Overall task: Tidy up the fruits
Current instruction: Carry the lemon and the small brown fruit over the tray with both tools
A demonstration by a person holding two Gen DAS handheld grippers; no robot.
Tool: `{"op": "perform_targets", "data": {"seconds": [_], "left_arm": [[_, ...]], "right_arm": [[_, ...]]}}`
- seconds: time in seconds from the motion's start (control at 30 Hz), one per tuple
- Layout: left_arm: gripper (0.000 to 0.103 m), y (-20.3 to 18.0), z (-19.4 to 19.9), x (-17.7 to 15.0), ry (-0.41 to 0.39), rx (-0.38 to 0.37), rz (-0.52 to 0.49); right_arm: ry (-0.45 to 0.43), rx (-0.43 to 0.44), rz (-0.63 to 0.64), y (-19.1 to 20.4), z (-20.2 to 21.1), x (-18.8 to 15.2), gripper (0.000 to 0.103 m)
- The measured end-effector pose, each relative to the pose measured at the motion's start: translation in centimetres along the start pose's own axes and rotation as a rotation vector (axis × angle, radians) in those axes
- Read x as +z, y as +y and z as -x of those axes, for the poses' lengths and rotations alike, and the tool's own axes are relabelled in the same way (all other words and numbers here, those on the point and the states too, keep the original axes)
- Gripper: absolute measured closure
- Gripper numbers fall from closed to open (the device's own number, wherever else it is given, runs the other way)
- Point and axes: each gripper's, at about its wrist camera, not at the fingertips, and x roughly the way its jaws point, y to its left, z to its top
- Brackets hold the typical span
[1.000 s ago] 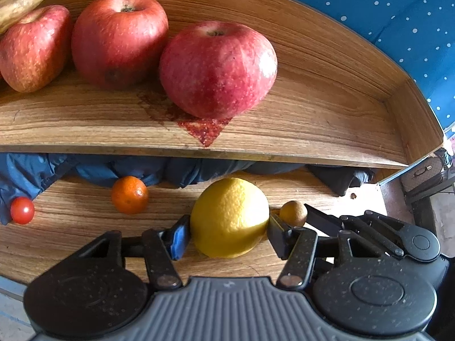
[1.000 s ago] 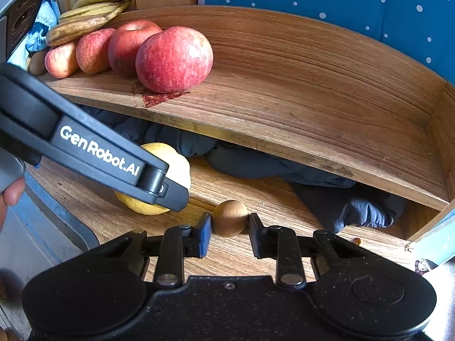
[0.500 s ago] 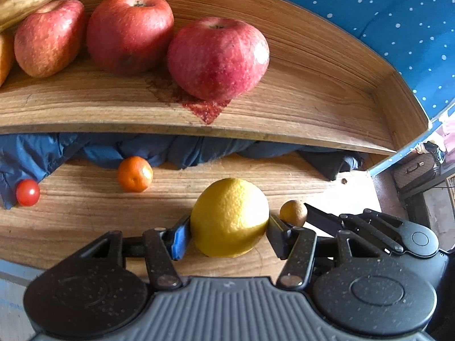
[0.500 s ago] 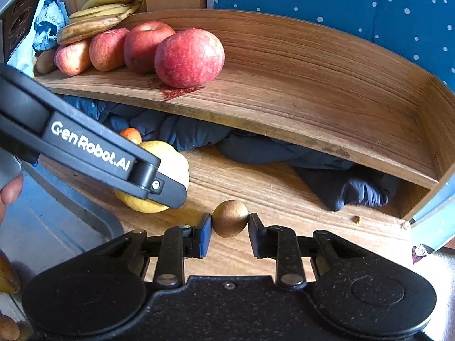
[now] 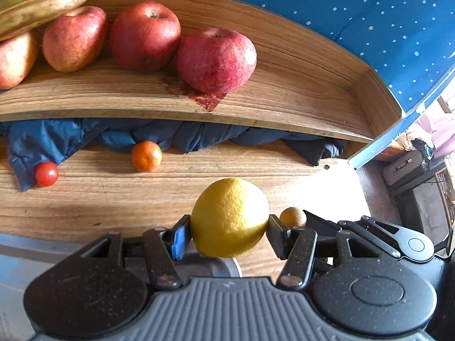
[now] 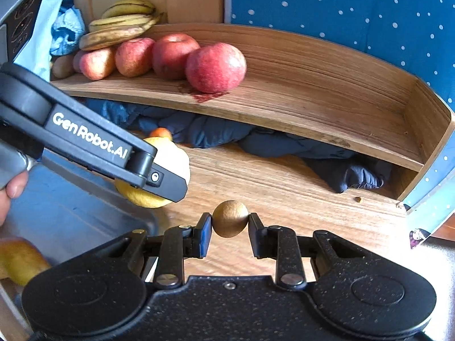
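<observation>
My left gripper (image 5: 226, 234) is shut on a large yellow lemon (image 5: 229, 217), held above the lower wooden board; the same lemon (image 6: 170, 159) shows in the right wrist view, partly behind the left gripper's body. My right gripper (image 6: 229, 223) is shut on a small round brown fruit (image 6: 229, 218), which also peeks out at the lemon's right (image 5: 293, 216). Several red apples (image 5: 216, 58) and bananas (image 6: 122, 24) lie on the upper wooden shelf (image 5: 298, 96). A small orange (image 5: 146, 155) and a cherry tomato (image 5: 46, 173) rest on the lower board.
Crumpled dark blue cloth (image 5: 85, 136) fills the gap under the shelf. A metal tray (image 6: 74, 213) sits at lower left with a yellow fruit (image 6: 20, 261) in it. A red stain (image 5: 209, 101) marks the shelf. A blue dotted wall (image 6: 355, 8) rises behind.
Both grippers have drawn back and up from the shelf with their fruits still held. The shelf and apples look farther off; more of the lower board and the metal tray now shows.
</observation>
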Motion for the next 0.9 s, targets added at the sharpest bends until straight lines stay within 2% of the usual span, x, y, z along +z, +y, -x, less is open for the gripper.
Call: {"op": "perform_targets", "data": {"seconds": [0.53,0.9], "left_arm": [[0.043,2.5,3.8,-3.9,0.016,0.009,-0.016],[0.043,4.0,5.9,-6.7,0.043,0.012,-0.043]], "right_arm": [[0.017,0.046,0.02,5.2,4.3,-3.5,0.074],[0.069,0.082,0.018,9.4,6.4,-6.5,0.074]]}}
